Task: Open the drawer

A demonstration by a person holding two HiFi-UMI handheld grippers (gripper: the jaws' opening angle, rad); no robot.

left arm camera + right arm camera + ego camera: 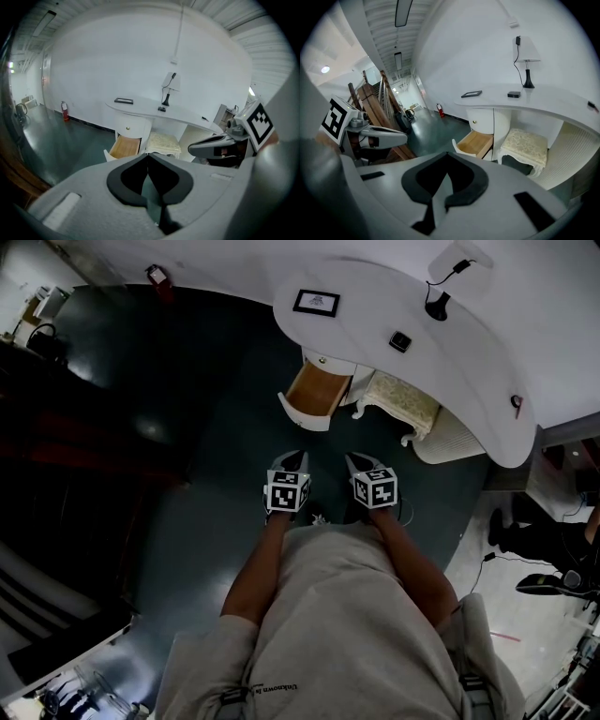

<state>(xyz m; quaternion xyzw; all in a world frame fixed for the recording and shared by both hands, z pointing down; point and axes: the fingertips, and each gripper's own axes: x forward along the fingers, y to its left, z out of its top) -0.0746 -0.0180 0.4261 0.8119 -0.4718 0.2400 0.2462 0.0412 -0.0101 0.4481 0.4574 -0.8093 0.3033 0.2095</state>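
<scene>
The lower drawer (314, 395) of the white curved desk (487, 352) stands pulled out, its bare wooden inside showing. It also shows in the left gripper view (124, 146) and the right gripper view (474, 143). Above it a drawer front with a gold knob (475, 122) is closed. My left gripper (300, 457) and right gripper (352, 459) hang side by side over the dark floor, well short of the drawer and touching nothing. Both are shut and empty: the left gripper (148, 157) and the right gripper (449, 157) each show their pads meeting.
A cream-cushioned stool (401, 401) stands under the desk, right of the drawer. On the desk are a picture frame (316, 302), a small black box (400, 341) and a lamp (439, 304). A red fire extinguisher (157, 277) is by the far wall. Dark wooden furniture (56, 456) lines the left.
</scene>
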